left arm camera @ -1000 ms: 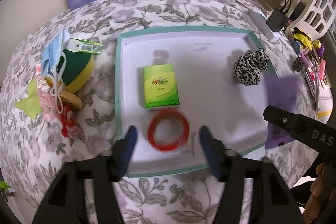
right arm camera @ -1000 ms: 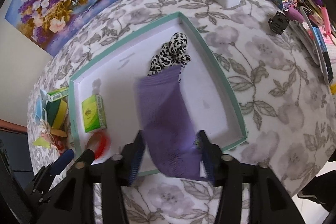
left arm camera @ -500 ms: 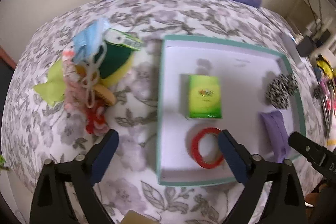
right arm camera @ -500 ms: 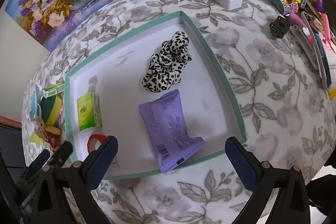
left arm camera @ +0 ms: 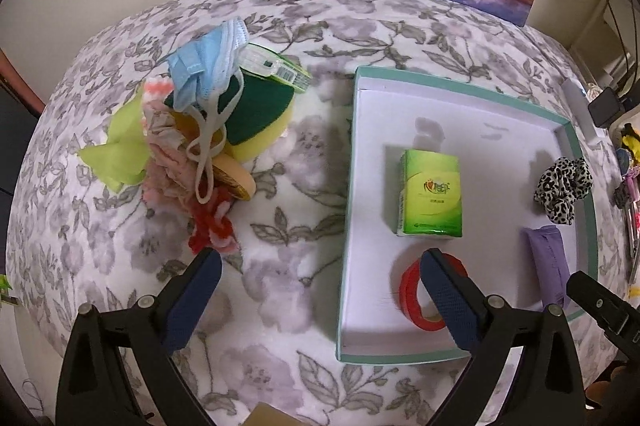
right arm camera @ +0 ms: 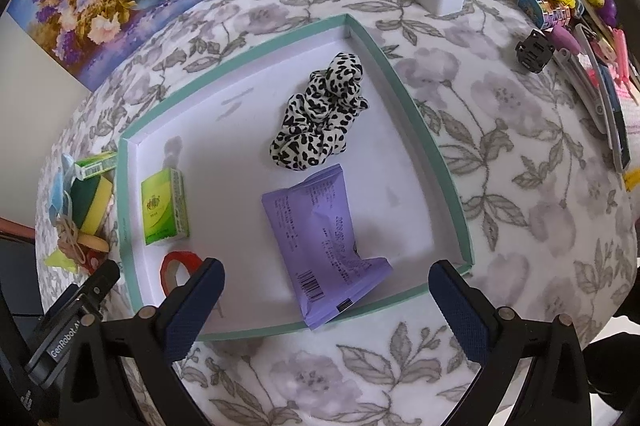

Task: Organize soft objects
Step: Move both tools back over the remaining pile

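The biggest thing I have to work with is the teal-rimmed tray (left arm camera: pixel 582 162) sitting on the floral-covered surface (left arm camera: pixel 280 290); it is stiff card by the look of it, and I judge it will stay put if I drop light things in. Four items already lie inside it: the purple packet (right arm camera: pixel 324 238), whose lower corner rests on the near rim, the leopard-print scrunchie (right arm camera: pixel 320 118) just above it, the green tissue pack (left arm camera: pixel 432 194) and the red ring (left arm camera: pixel 412 290). What remains is the heap to the left of the tray. Its largest piece is the green-and-yellow sponge (left arm camera: pixel 260 114), light and springy, so I would squeeze it across its thick sides. Draped over it is the blue face mask (left arm camera: pixel 204 62), limp and almost weightless; I would pinch the bunched fabric, not the thin ear loops, which could snag its neighbours. Beside that is the lime-green cloth (left arm camera: pixel 116 150), and smaller still the red and pink yarn piece (left arm camera: pixel 212 222), floppy and easy to pinch anywhere. My left hand-held gripper (left arm camera: pixel 320 278) is spread wide and empty, straddling the tray's left edge near the heap; my right hand-held gripper (right arm camera: pixel 326 286) is equally wide and empty above the purple packet.
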The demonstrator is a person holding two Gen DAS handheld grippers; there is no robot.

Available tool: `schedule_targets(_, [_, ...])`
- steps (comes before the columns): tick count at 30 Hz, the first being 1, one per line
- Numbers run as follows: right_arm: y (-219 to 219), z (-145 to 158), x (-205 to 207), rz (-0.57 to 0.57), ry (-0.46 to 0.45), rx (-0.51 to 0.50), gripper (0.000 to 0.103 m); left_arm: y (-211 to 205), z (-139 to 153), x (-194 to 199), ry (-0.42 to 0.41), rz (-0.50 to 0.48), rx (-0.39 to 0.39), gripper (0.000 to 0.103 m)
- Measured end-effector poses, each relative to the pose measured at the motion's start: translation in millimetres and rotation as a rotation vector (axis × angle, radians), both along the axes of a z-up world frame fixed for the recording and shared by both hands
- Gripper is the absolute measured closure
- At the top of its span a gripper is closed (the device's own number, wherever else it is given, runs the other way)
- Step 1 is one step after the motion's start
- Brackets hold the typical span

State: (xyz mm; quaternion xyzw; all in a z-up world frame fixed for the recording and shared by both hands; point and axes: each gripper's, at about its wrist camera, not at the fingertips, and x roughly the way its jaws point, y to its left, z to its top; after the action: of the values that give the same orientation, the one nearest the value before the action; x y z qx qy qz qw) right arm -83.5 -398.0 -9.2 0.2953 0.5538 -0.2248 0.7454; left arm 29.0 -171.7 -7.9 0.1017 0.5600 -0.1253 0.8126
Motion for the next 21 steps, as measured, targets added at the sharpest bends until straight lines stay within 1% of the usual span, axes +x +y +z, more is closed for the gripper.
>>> schedule_targets(3, [3.1, 0.9, 2.8, 0.009, 0.004, -0.006, 0.0, 4.2, 1.0, 2.5, -0.003, 0.005, 0.002, 0.004])
schedule_targets(6, [8.9, 4.9, 6.7, 0.022, 0.001, -0.017, 0.0, 12.8, 4.1, 7.6, -0.001, 0.023, -0.017, 0.004])
schedule_targets(10, [25.1, 14.1, 15.9, 0.051, -0.018, -0.034, 0.0, 34.4, 12.5, 19.7, -0.016, 0.084, -0.036, 0.004])
schedule_targets(15, [54.4, 20.1, 35.3, 0.093, -0.044, -0.014, 0.0, 72.5, 20.9, 38.3, -0.061, 0.166, 0.021, 0.004])
schedule_targets(17, [70.2, 22.1, 46.4, 0.118, -0.059, -0.002, 0.0, 92.0, 22.4, 46.3, -0.064, 0.207, 0.032, 0.004])
schedule_targets(21, [102.8, 23.1, 68.5, 0.176, -0.078, 0.015, 0.0, 137.2, 24.9, 60.0, -0.07, 0.31, 0.028, 0.004])
